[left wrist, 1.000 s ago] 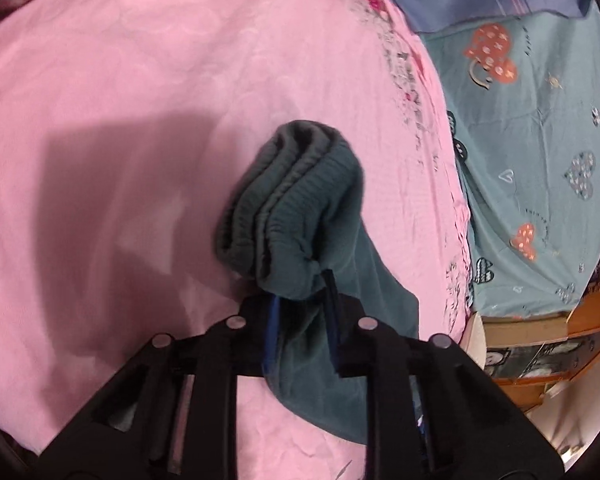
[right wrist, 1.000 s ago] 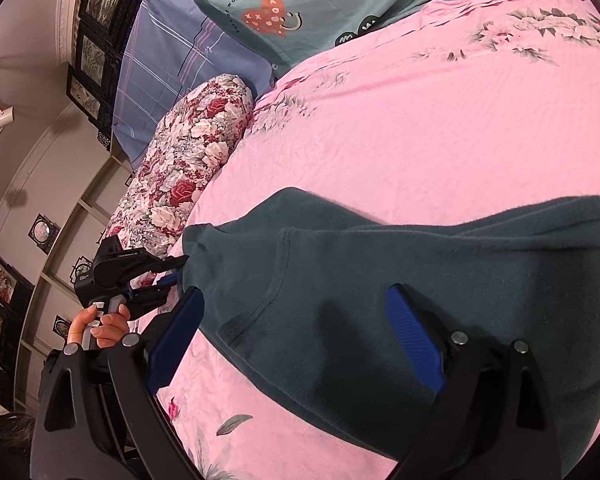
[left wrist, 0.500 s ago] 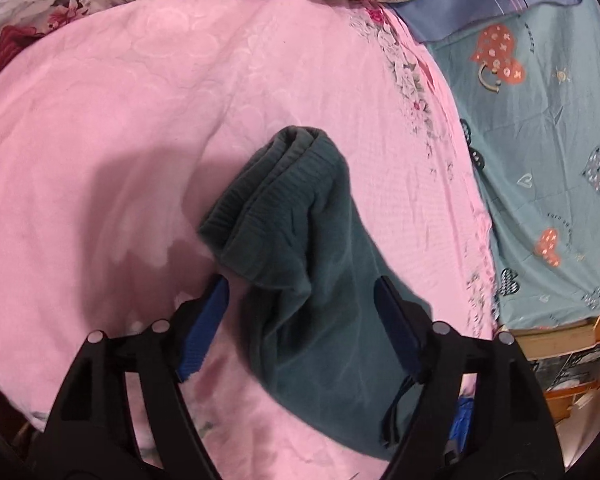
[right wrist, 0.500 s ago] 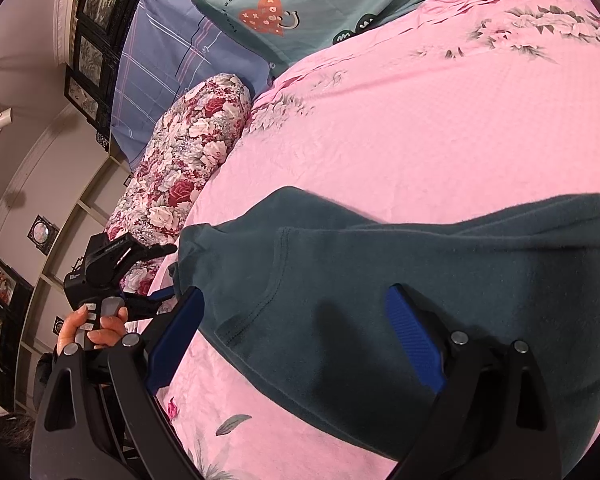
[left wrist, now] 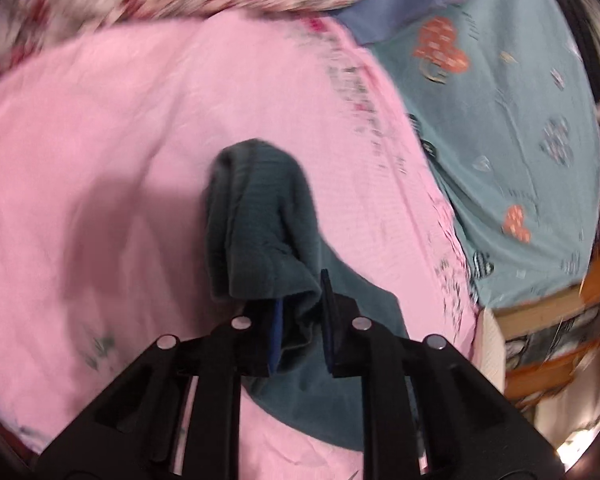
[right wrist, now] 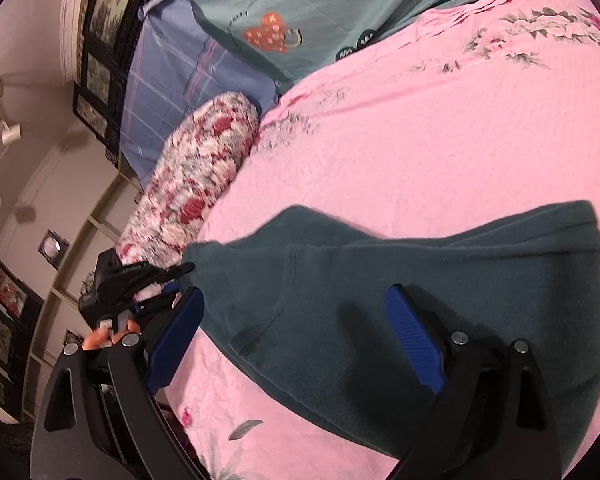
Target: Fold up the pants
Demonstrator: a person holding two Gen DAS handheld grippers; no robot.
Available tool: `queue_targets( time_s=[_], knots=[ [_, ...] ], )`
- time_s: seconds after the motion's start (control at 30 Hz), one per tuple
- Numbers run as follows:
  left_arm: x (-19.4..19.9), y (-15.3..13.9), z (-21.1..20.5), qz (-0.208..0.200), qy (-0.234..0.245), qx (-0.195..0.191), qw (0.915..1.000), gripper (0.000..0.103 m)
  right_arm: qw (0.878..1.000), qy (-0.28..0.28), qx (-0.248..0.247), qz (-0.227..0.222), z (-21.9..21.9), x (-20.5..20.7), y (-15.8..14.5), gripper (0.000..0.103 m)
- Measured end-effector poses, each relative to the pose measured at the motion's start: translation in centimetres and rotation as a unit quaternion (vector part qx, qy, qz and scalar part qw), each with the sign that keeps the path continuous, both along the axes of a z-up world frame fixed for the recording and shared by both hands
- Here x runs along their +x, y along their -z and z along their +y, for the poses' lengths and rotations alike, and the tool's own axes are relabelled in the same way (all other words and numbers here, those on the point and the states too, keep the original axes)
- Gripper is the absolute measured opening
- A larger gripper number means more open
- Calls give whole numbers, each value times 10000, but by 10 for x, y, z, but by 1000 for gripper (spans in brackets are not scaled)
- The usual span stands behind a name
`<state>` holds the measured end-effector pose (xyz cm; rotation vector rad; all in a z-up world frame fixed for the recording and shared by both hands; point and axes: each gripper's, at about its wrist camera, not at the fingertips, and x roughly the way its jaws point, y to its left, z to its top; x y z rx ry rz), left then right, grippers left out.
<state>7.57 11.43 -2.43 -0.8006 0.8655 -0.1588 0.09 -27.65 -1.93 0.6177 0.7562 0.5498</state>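
Observation:
Dark teal fleece pants lie on a pink bedspread. In the left wrist view the pants bunch up in front of my left gripper, which is shut on a fold of the fabric at one end and lifts it slightly. That left gripper also shows in the right wrist view, pinching the pants' left corner. My right gripper is open and hovers just above the middle of the pants, holding nothing.
A floral bolster lies along the bed's far edge, with a blue plaid pillow behind it. A teal sheet with heart prints covers the bed beside the pink spread. A wooden bed frame shows at the right.
My left gripper was open half a second ago and has now shut again on the pants' end, pulling the fabric up. The right gripper has stayed open and still.

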Motion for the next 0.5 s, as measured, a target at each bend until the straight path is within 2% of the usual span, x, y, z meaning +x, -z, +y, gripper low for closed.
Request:
queue_targets(
  time_s=[0.07, 0.17, 0.27, 0.33, 0.37, 0.4, 0.47, 0.5],
  knots=[
    [-8, -28, -27, -380, 442, 312, 9978, 15, 9996, 223, 153, -64, -16, -6, -8, 92],
    [-24, -69, -89, -972, 1340, 872, 9823, 15, 9970, 718, 187, -235, -51, -23, -26, 92],
    [-42, -86, -168, -1294, 2437, 1280, 9526, 15, 9904, 1312, 160, -404, -94, -48, -45, 92],
    [-53, -73, -227, -1229, 3182, 1594, 9264, 17, 9855, 1640, 29, -422, -117, -63, -52, 98],
    [-55, -60, -254, -1084, 3532, 1827, 9111, 22, 9832, 1787, -87, -354, -127, -70, -51, 99],
    [-57, -40, -284, -858, 3902, 2029, 8940, 43, 9821, 1859, -178, -241, -133, -73, -48, 99],
    [-57, -8, -316, -517, 4362, 2166, 8719, 72, 9829, 1827, -202, 70, -141, -78, -35, 100],
    [-59, 3, -325, -401, 4478, 2169, 8665, 73, 9842, 1737, -174, 281, -143, -80, -26, 101]
  ],
)
